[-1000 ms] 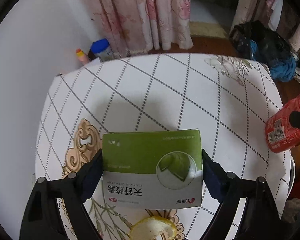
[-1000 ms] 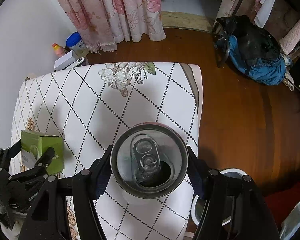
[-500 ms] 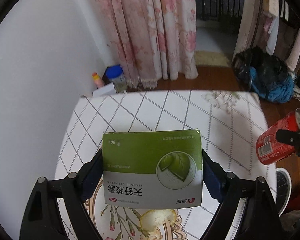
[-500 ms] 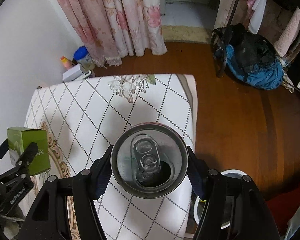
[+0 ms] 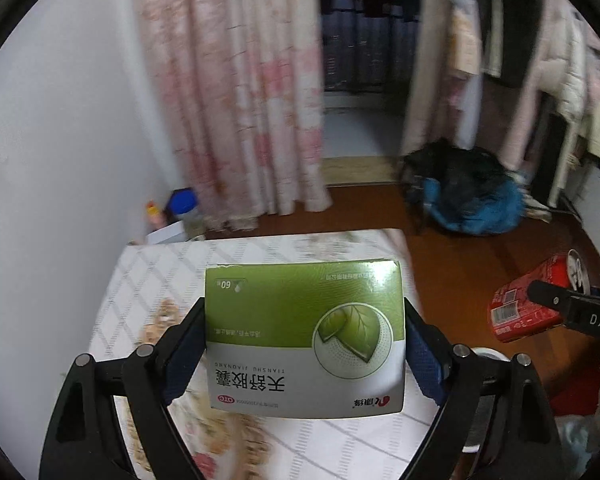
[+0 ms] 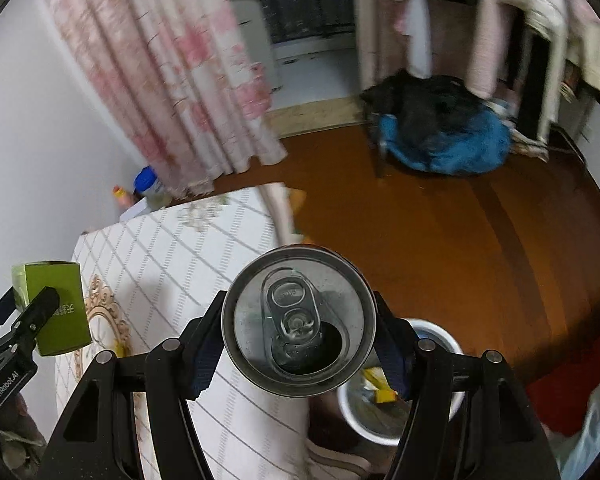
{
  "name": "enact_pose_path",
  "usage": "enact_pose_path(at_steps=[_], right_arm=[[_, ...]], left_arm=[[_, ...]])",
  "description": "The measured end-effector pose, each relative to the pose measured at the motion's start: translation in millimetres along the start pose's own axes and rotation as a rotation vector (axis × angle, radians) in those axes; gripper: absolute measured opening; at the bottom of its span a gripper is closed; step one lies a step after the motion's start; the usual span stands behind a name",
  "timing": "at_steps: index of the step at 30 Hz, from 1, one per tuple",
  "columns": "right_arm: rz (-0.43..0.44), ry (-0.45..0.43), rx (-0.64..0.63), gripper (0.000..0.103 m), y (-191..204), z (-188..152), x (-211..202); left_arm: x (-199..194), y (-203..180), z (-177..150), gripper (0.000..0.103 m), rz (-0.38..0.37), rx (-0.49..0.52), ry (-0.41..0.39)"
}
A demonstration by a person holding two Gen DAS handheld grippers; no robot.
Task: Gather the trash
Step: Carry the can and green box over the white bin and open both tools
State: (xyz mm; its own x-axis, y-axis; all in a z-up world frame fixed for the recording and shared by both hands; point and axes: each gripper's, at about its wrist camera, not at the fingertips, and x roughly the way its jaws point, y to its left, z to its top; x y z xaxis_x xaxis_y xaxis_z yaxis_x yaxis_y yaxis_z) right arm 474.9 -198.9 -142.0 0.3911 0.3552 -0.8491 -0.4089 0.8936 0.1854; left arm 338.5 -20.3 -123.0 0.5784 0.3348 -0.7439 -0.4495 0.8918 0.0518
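Both grippers have lifted and swung right since 1 s ago; table [image 5: 260, 256] sits lower in view and the room is motion-blurred. Left gripper [image 5: 304, 344] is clamped on the box [image 5: 304, 320], above the table's near end. Right gripper [image 6: 300, 332] is clamped on the can [image 6: 298, 322], past the table edge, roughly above the bin [image 6: 440, 332]. Progress: 2 items picked, neither dropped; bin already holds some scraps. 1 yellowish bit [image 6: 118, 347] looks left on the table. Clearance: open floor [image 6: 460, 232] right of the table, bin just beside the table edge, box has the longer carry.
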Motion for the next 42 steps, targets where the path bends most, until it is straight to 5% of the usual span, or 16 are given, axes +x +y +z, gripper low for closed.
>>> enact_pose_path(at_steps=[6,12,24,27,29,30,32,42], right_arm=[[-0.063,0.02,0.123,0.068,-100,-48,-25],[-0.09,0.115,0.253,0.068,-187,-93,0],[-0.008,0.244,0.4,0.069,-260,-131,83],[0.008,0.299,0.416,0.07,-268,-136,109],[0.033,0.328,0.418,0.073,-271,-139,121],[0.027,0.344,0.415,0.089,-271,-140,127],[0.024,0.354,0.41,0.102,-271,-142,130],[-0.132,0.368,0.304,0.102,-255,-147,110]], left_arm=[[-3,-87,-16,0.088,-0.141,0.077,0.03],[34,-171,-50,0.088,-0.259,0.12,0.145],[120,-240,-90,0.09,-0.403,0.12,0.456],[128,-246,-98,0.092,-0.377,0.139,0.491],[130,-248,-103,0.103,-0.363,0.153,0.504],[129,-247,-105,0.103,-0.356,0.156,0.504],[125,-247,-107,0.103,-0.343,0.163,0.498],[119,-237,-107,0.103,-0.256,0.207,0.436]])
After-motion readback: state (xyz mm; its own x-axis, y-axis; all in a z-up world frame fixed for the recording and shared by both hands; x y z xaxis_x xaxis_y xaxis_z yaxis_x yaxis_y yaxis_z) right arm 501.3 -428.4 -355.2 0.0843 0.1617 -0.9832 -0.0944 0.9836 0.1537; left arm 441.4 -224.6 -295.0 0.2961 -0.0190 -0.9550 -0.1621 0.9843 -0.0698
